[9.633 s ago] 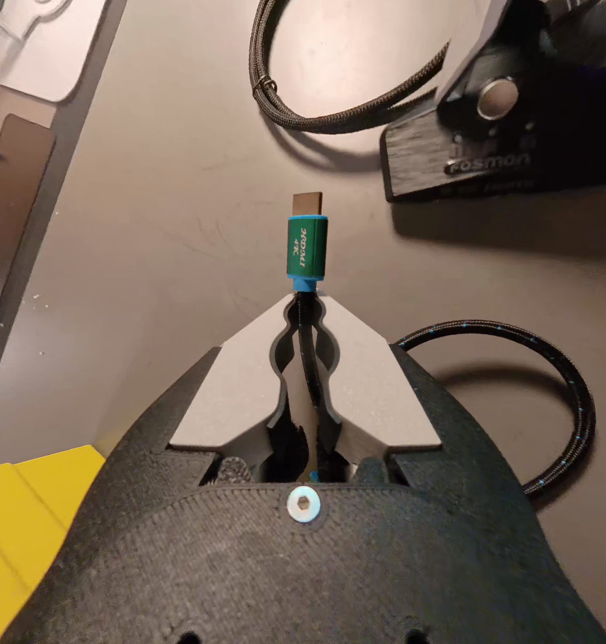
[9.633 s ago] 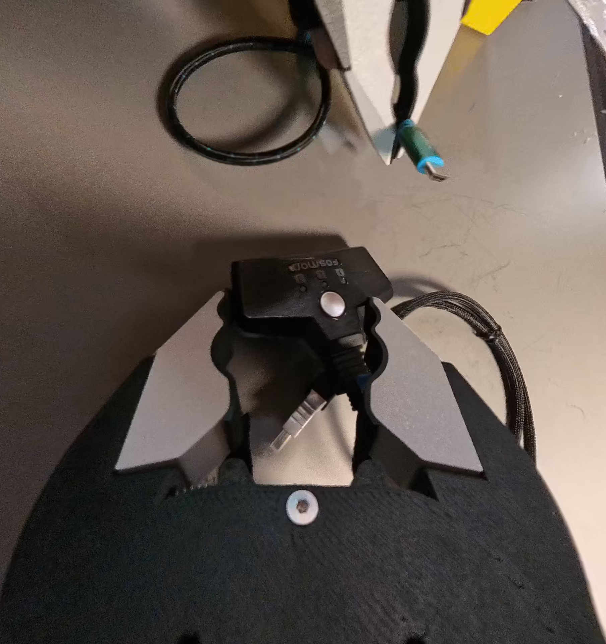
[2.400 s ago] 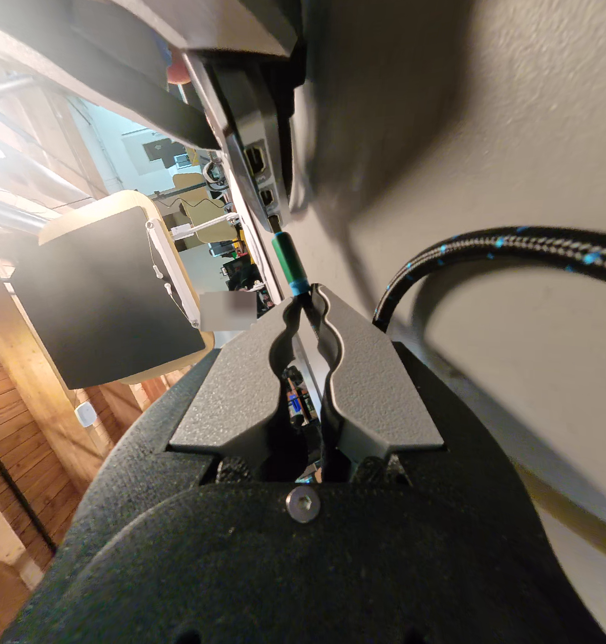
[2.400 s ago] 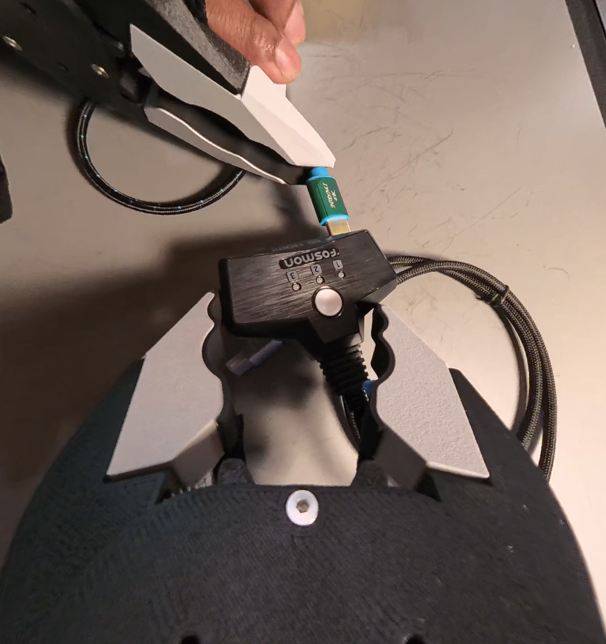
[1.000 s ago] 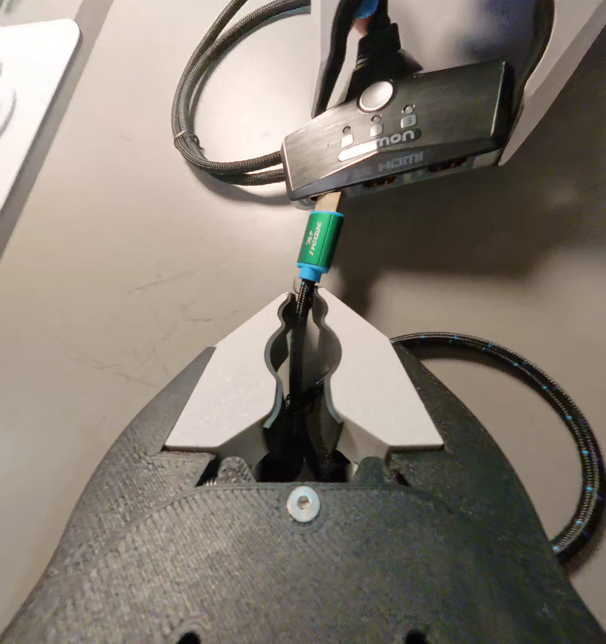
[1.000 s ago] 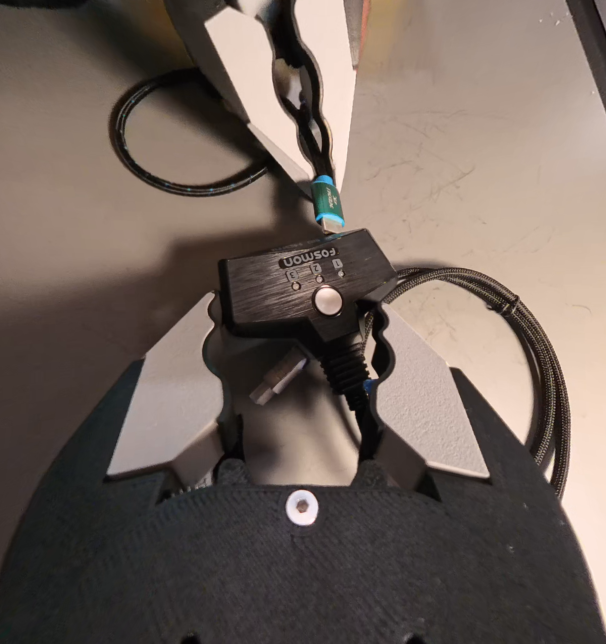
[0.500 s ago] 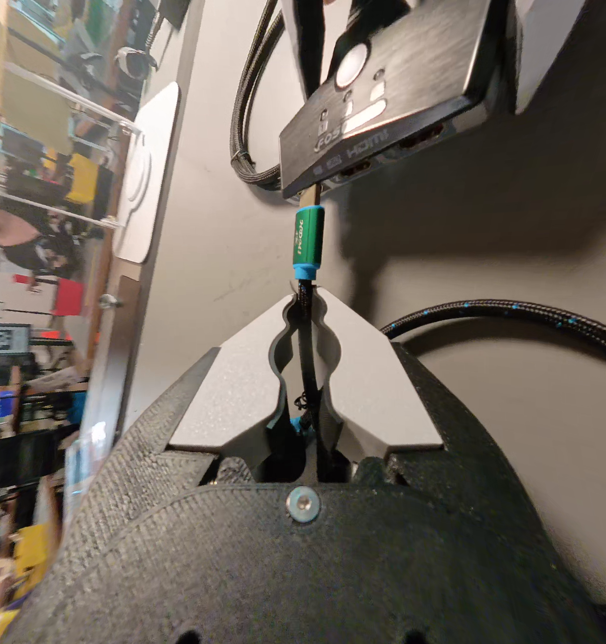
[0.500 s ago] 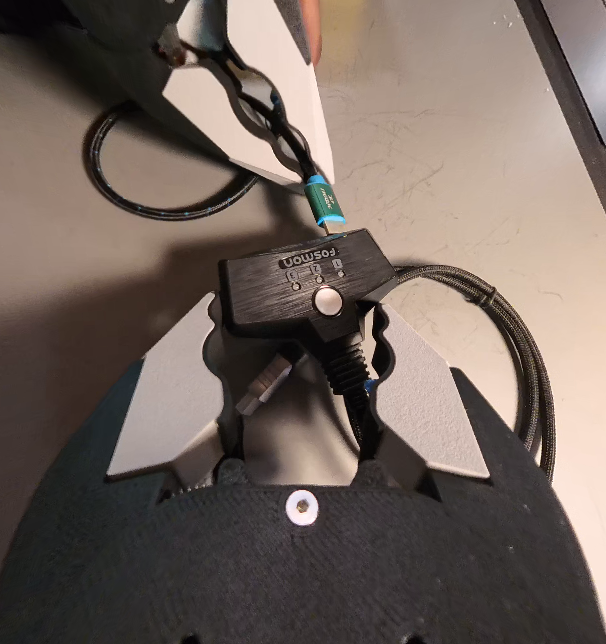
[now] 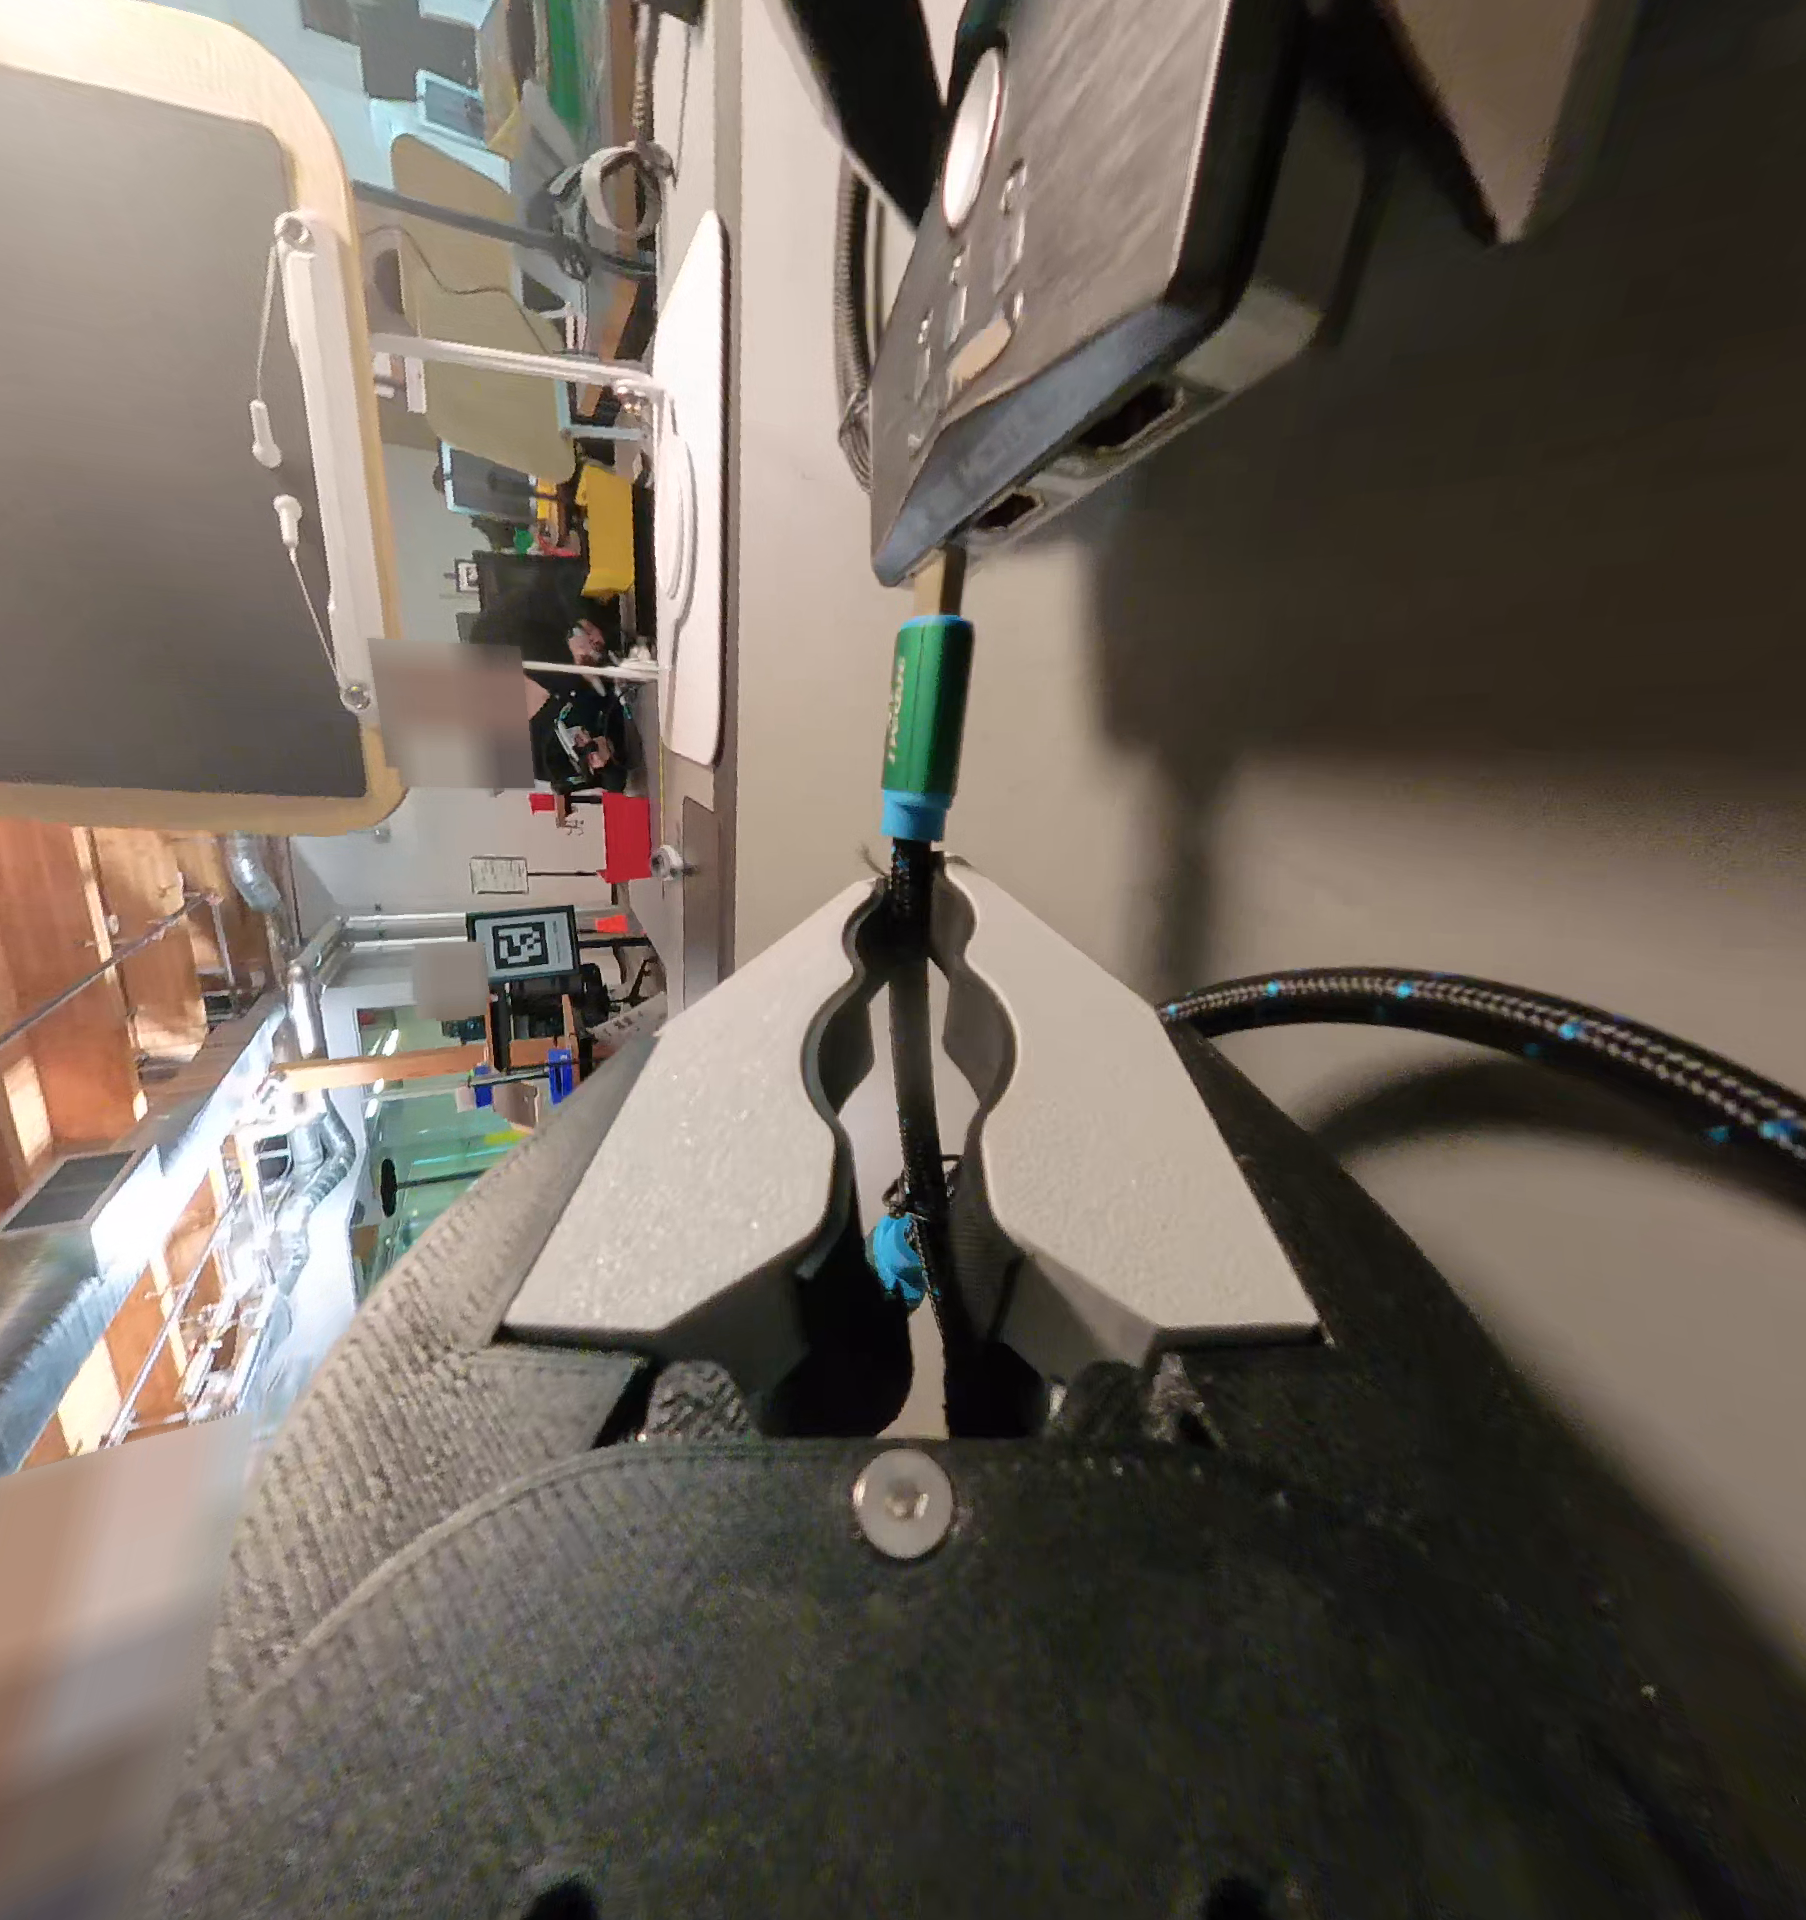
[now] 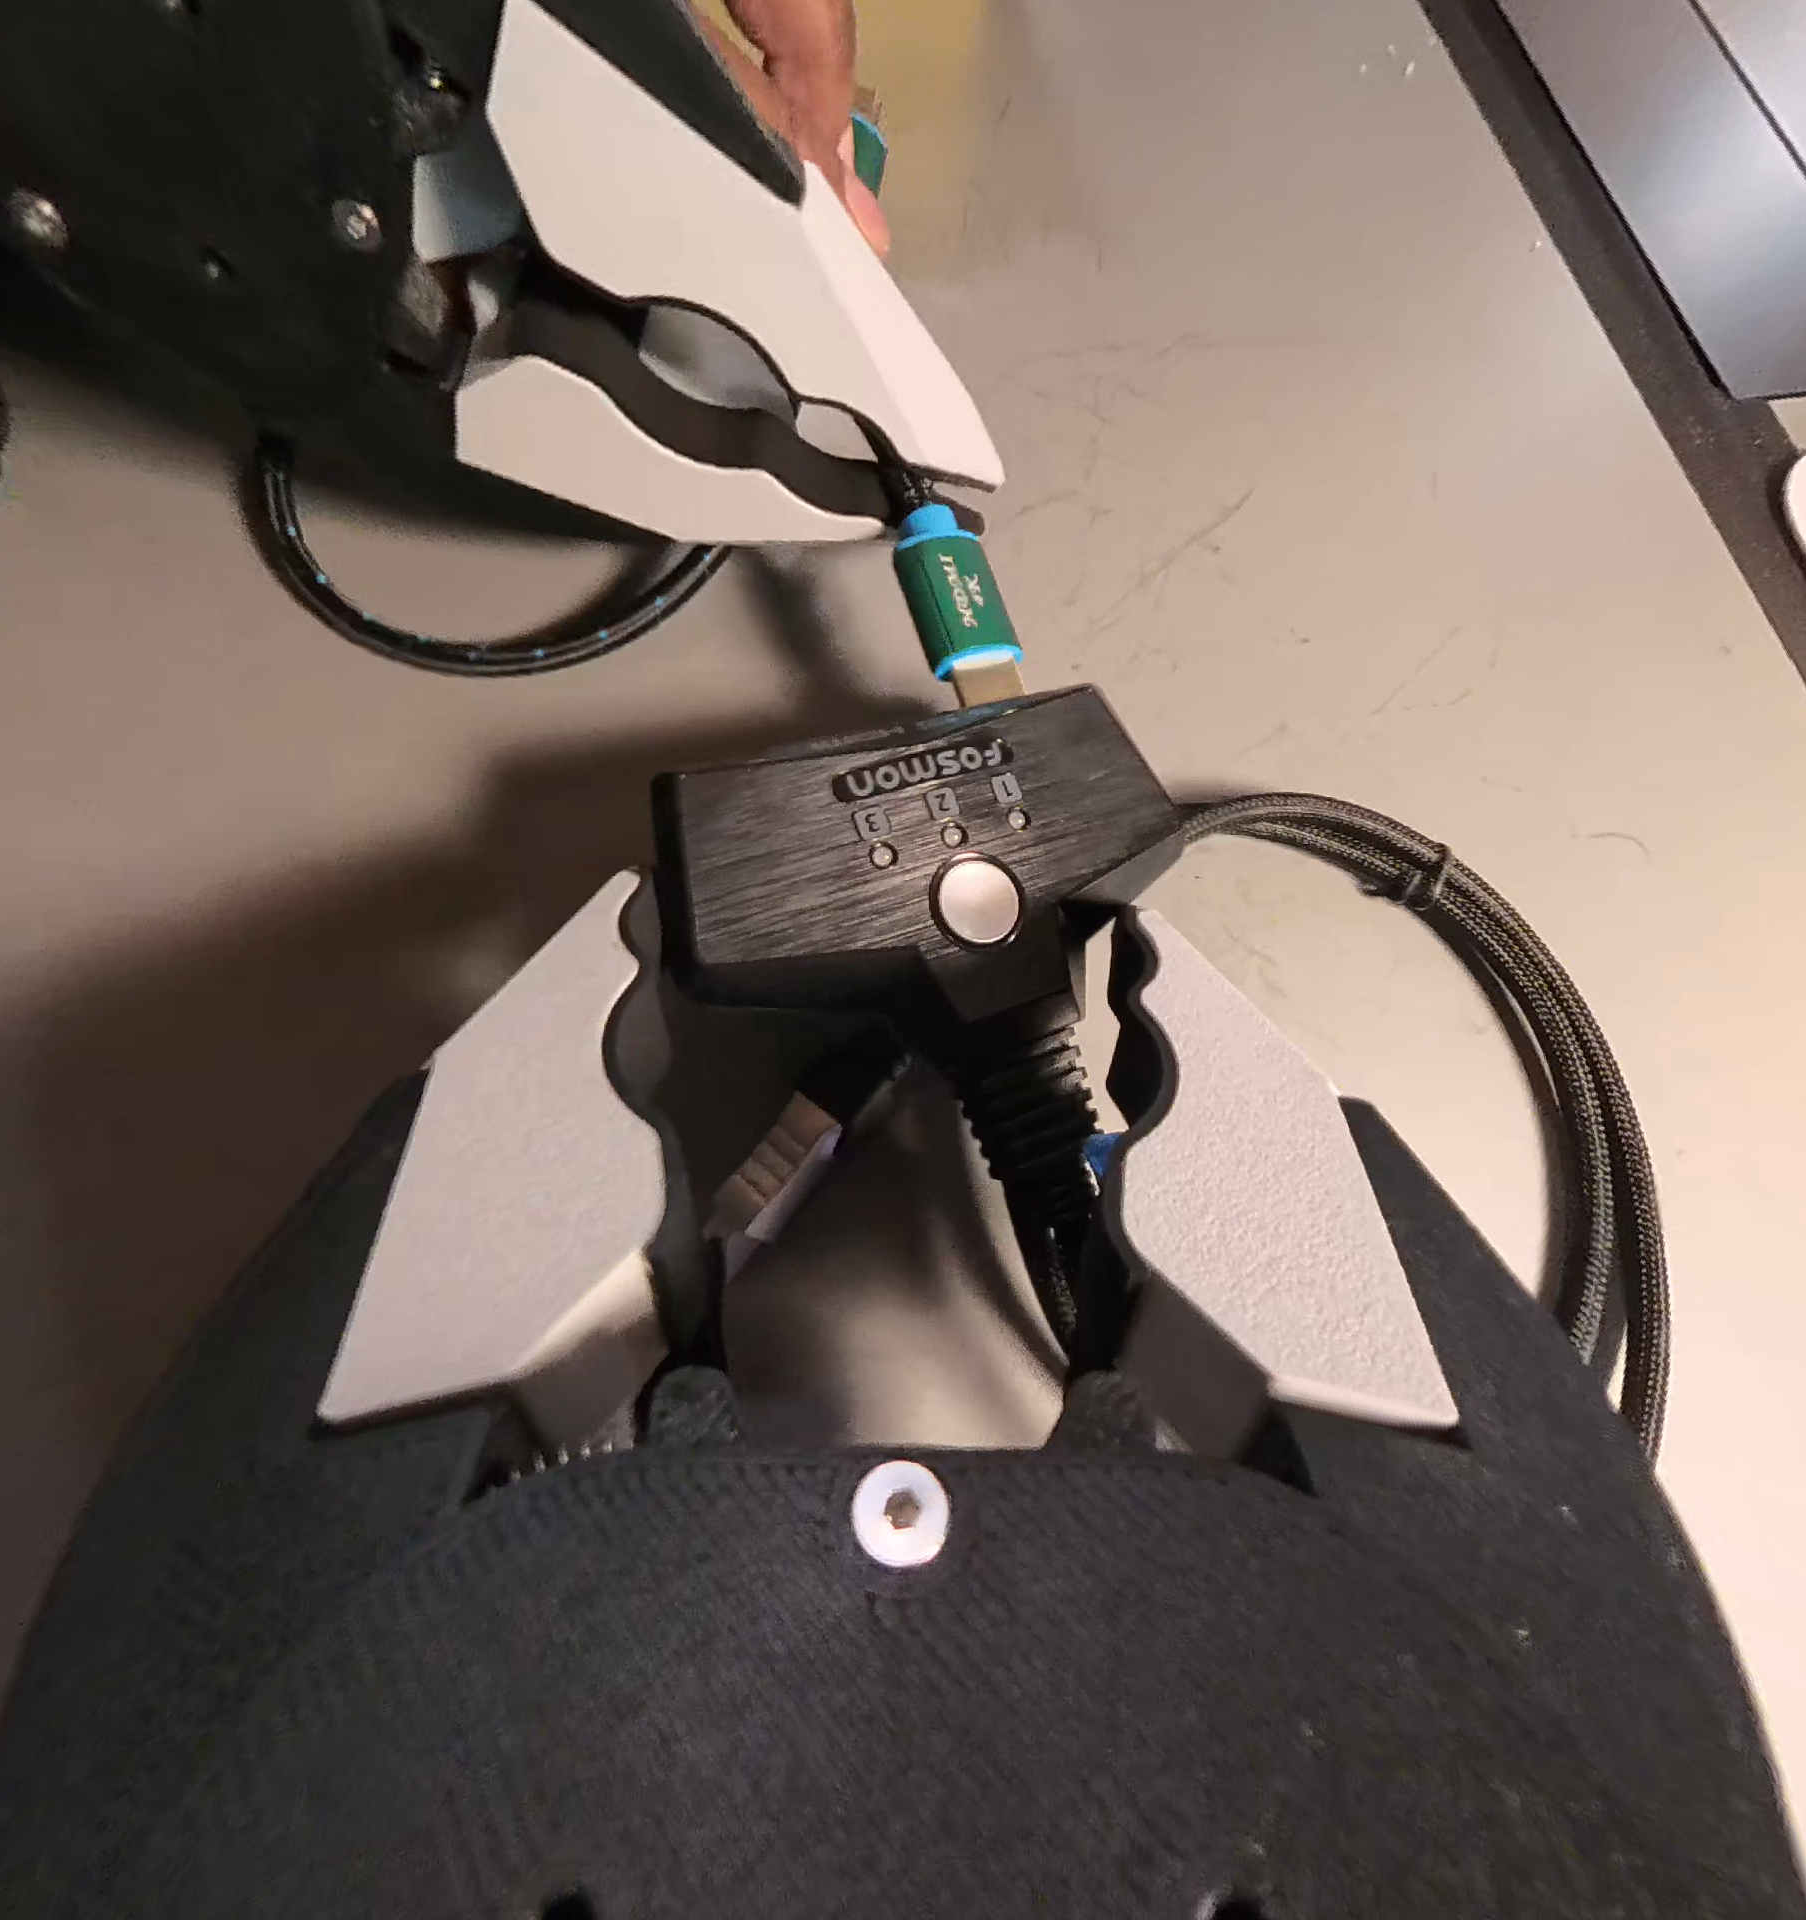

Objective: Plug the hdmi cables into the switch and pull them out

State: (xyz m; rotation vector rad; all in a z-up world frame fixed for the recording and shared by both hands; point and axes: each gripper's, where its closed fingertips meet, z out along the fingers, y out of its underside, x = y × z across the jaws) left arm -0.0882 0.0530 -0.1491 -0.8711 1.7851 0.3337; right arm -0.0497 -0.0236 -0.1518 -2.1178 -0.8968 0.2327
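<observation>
Left claw (image 9: 914, 883) clamped on braided cable (image 9: 914, 1039) behind green plug (image 9: 925, 707); right claw (image 10: 878, 935) pinches switch (image 10: 909, 831). Plug tip at end port, tilted: square it, push straight.

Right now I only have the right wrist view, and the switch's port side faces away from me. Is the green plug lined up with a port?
Observer: In the left wrist view the green plug points at the end of the switch port face. Its metal tip meets that face, with bare metal showing.
Operator: Are the other ports free?
Observer: Yes, the two neighbouring ports are empty.
Operator: Is the cable bent?
Observer: No, the cable runs straight through the left tongs into the plug.
</observation>
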